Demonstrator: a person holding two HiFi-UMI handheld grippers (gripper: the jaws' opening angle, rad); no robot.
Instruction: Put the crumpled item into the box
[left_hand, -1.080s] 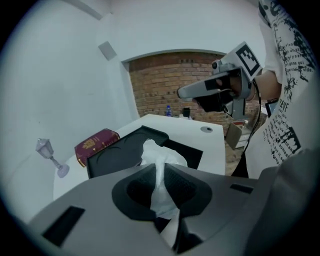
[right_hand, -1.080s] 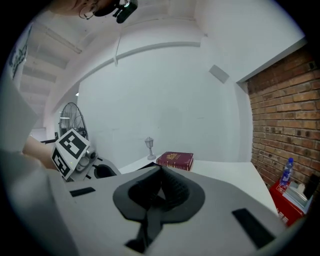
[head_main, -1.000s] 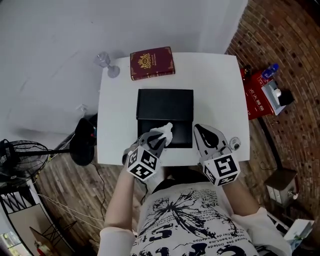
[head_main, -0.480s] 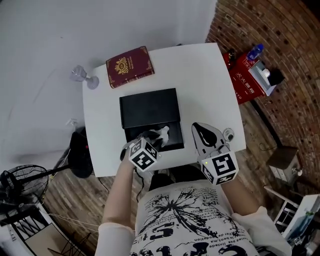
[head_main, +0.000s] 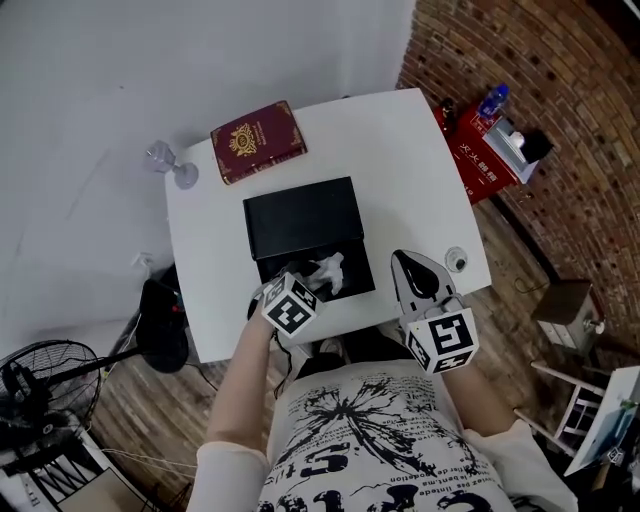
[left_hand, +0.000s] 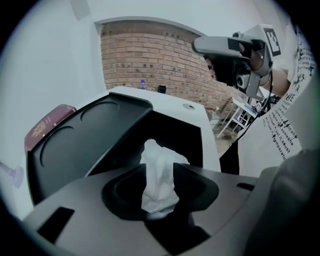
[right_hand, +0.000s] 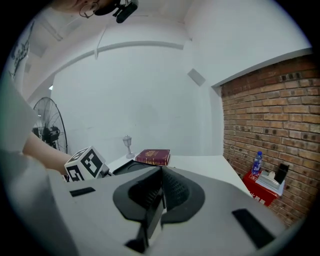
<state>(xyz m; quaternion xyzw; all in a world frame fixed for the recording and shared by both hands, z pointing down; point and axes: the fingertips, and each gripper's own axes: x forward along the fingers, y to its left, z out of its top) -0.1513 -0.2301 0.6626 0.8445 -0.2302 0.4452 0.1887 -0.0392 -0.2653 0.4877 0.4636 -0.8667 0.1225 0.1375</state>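
Lived-in room, a home or a small studio; hard to tell which.
A white-painted wall (head_main: 120, 70) meets a bare brick wall (head_main: 510, 50) over a wood-plank floor (head_main: 150, 395). A small white table (head_main: 420, 180) carries a burgundy book (head_main: 257, 140) and a stemmed glass (head_main: 172, 167). A pedestal fan (head_main: 35, 385) stands at one side, a red carton (head_main: 478, 165) and a water bottle (head_main: 490, 100) by the bricks.

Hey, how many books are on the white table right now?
1: a dark red book at the table's far left, behind the black box and beside a clear glass. None seem hidden.
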